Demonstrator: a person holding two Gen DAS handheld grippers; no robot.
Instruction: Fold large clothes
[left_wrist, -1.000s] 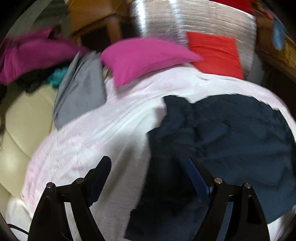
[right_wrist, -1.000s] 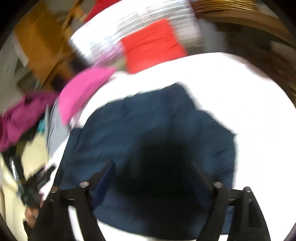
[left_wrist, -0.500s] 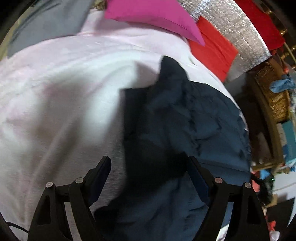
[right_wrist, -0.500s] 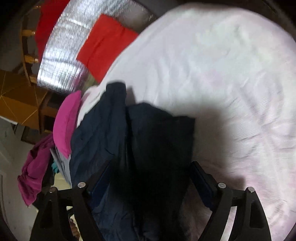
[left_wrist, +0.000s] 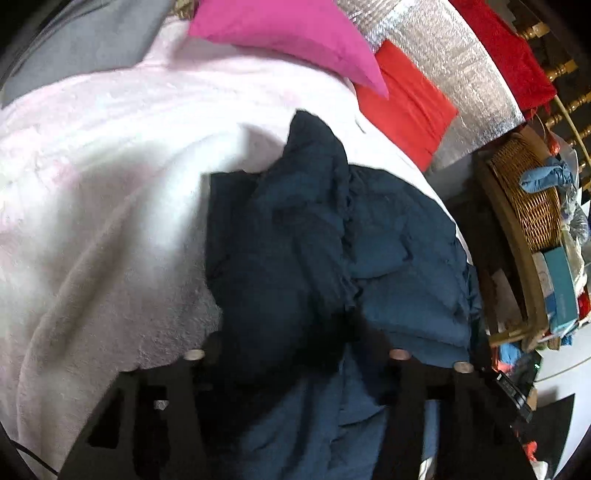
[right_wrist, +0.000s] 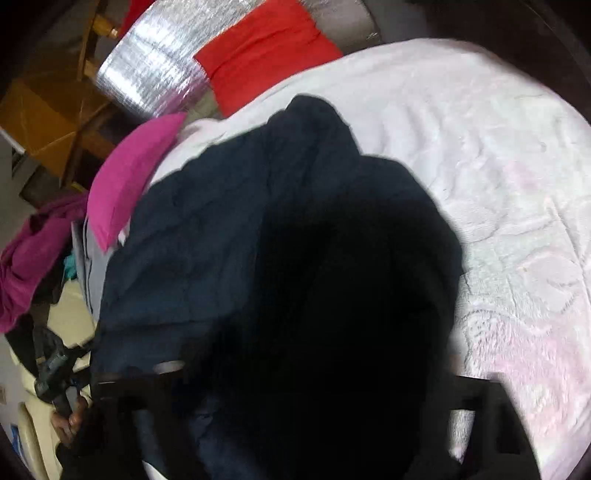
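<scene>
1. Both grippers are closing on a dark navy garment (left_wrist: 306, 236) that lies bunched on a bed. Bunched navy cloth fills the gap of the left gripper (left_wrist: 291, 354), at the lower middle of its view. The right gripper (right_wrist: 306, 373) is mostly hidden under dark cloth and shadow, so whether its pads already press the fabric cannot be told.

2. The garment sits in the middle of both views, heaped in thick folds rather than spread flat, with a peak of cloth pointing toward the top of each frame.

3. Likely risk: each gripper may pinch several layers at once, because the fabric is bunched. Lifting then would carry a lump, not an edge, and the fold would come out crooked.

4. Second risk: the jaws could also catch the fleecy blanket (left_wrist: 110, 206) just beneath, dragging it up with the garment.

5. Third risk: the right view is dark and blurred, so a poor hold could go unnoticed.

6. The surface is a soft pale pink-white blanket, rumpled and yielding.

7. A magenta pillow (left_wrist: 288, 40) lies at the upper middle of the left view, with a red cushion (left_wrist: 402, 110) and a silver foil-like panel (left_wrist: 443, 59) to its right.

8. A wicker basket (left_wrist: 528, 195) stands at the right edge, amid clutter.
</scene>
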